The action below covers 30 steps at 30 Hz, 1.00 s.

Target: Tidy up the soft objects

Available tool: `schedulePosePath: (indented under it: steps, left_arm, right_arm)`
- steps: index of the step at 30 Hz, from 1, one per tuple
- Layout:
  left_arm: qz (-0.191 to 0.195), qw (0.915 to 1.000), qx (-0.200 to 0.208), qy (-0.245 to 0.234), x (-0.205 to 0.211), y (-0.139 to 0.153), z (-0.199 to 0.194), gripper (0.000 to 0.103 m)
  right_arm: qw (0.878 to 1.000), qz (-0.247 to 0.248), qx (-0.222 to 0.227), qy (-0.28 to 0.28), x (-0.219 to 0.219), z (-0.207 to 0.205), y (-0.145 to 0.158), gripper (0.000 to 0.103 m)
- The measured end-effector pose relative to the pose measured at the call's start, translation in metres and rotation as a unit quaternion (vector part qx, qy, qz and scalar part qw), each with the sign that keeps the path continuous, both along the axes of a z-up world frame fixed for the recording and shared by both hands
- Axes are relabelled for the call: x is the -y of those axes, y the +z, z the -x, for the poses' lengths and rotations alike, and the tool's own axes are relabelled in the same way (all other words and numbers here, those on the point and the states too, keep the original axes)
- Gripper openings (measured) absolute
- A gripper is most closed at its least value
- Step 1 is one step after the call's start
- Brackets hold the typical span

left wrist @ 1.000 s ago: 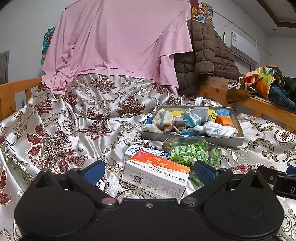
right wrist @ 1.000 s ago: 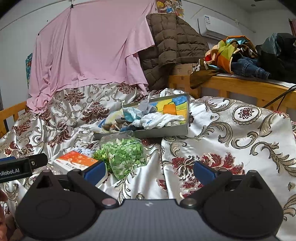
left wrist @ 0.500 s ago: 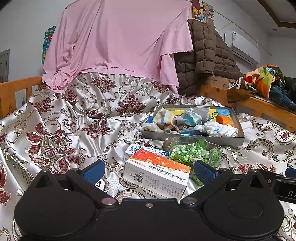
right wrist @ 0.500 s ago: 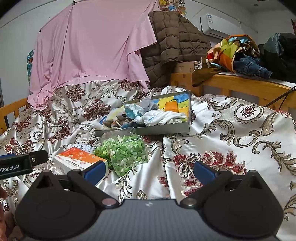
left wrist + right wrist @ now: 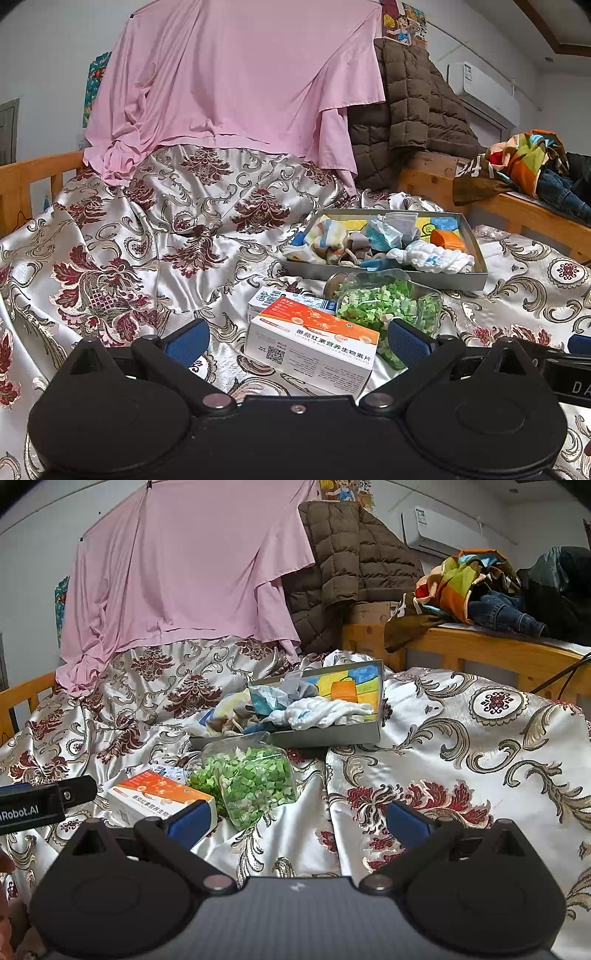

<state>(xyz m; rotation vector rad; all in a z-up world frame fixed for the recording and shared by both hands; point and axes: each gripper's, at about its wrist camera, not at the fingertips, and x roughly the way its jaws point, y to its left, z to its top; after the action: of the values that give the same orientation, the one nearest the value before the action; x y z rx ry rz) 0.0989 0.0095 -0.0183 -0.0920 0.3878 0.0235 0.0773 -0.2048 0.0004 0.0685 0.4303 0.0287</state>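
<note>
A grey shallow box [image 5: 480, 273] on the bed holds several soft things: a white cloth [image 5: 432, 256], a striped cloth [image 5: 327, 236], a blue-white wad [image 5: 384, 234] and an orange piece [image 5: 447, 239]. The box also shows in the right wrist view [image 5: 332, 736], with the white cloth [image 5: 321, 710]. My left gripper [image 5: 295, 338] is open and empty, just in front of an orange-white carton [image 5: 314, 341]. My right gripper [image 5: 295, 821] is open and empty, low over the bedspread, near a jar of green bits [image 5: 251, 779].
The jar of green bits [image 5: 384, 299] lies between carton and box, with a second small carton [image 5: 280, 299] behind. The orange-white carton [image 5: 159, 794] lies left of the right gripper. Patterned satin bedspread [image 5: 461, 757], pink sheet [image 5: 236, 81], brown jacket [image 5: 410, 110], wooden rails [image 5: 480, 646] with clothes.
Both views shift only slightly; the right gripper has eased a little forward toward the jar and box. Both grippers stay open and empty.
</note>
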Motion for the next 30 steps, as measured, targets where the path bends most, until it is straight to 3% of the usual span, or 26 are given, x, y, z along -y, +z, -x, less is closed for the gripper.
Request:
schedulePosePath:
  steps: [23, 30]
  left_arm:
    - [0.002, 1.0, -0.007, 0.005, -0.0006, -0.0018, 0.0004, 0.102]
    - [0.02, 0.9996, -0.02, -0.001, -0.0024, -0.0018, 0.0001, 0.102]
  right_arm:
    - [1.0, 0.0, -0.003, 0.002, -0.0004, -0.0006, -0.0005, 0.103]
    - [1.0, 0.002, -0.005, 0.003, -0.0017, -0.0005, -0.0022, 0.103]
